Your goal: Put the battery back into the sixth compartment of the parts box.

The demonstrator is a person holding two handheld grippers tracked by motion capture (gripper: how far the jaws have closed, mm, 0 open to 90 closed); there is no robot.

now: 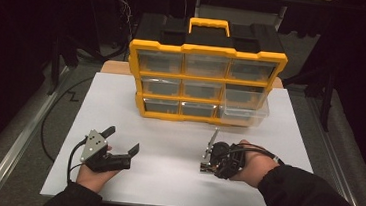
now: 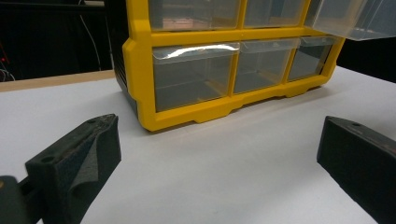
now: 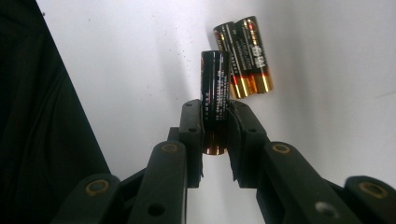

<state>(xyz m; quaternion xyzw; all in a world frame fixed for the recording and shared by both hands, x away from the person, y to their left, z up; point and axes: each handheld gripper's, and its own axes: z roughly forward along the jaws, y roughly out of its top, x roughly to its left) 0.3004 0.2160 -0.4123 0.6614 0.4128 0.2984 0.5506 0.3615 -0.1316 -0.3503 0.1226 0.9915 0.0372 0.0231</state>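
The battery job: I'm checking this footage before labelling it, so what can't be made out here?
- Held battery: print too dark and small to read in the right gripper view; right gripper pads cover its lower half.
- Two batteries on the table: brand blurred.
- Pulled-out drawer: contents unclear through glare, high view; cut off by the edge in the left gripper view.

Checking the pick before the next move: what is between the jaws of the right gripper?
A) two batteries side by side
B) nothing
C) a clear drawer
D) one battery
D: in the right gripper view the right gripper is clamped on a single battery, while two other batteries lie together on the white table beyond.
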